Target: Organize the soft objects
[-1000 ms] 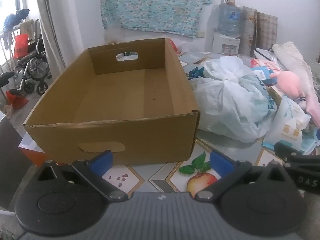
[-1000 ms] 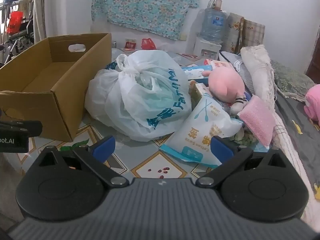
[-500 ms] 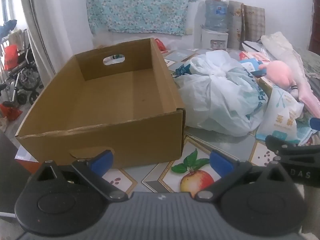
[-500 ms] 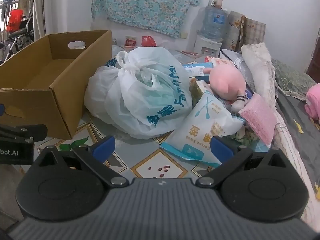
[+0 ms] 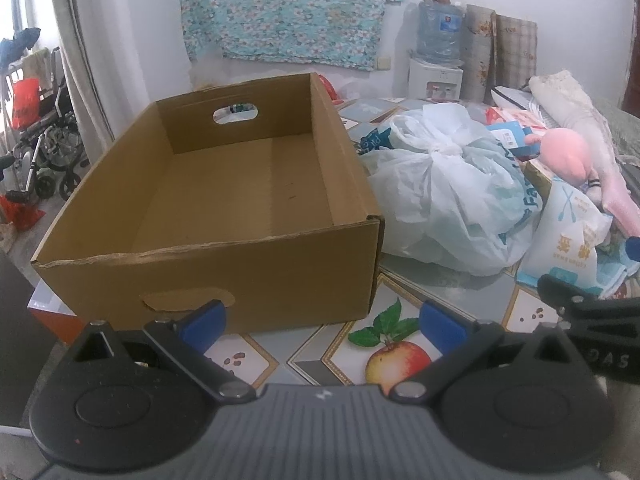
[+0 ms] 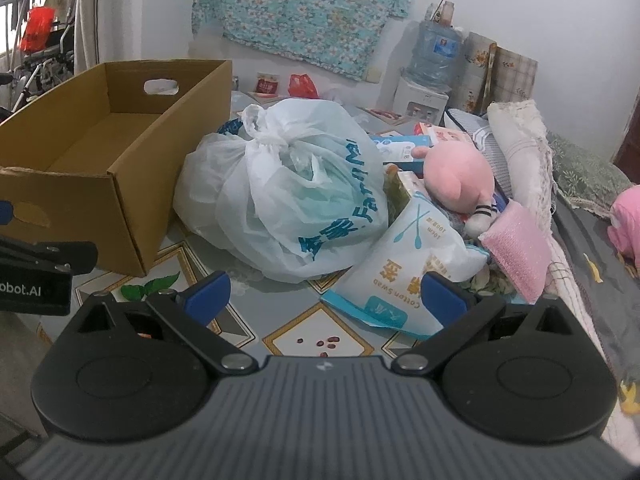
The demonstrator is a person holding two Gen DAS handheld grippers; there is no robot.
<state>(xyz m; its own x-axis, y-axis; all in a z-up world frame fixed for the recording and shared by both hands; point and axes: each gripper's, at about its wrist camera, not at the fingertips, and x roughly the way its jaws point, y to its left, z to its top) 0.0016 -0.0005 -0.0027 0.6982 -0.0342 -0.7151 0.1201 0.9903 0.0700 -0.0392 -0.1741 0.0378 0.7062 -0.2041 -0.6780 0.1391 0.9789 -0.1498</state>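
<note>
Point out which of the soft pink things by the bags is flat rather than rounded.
The pink sponge-like pad, lying flat at the pile's right edge below the round pink plush toy. A second pink plush sits apart, far right.

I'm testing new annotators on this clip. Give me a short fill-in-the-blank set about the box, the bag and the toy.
1. The cardboard box holds ____ items.
2. The white plastic bag is tied in a ____ at its top.
3. The plush toy is ____ in colour.
4. The jaws of the right gripper stand ____.

Missing words: no; knot; pink; open
</note>
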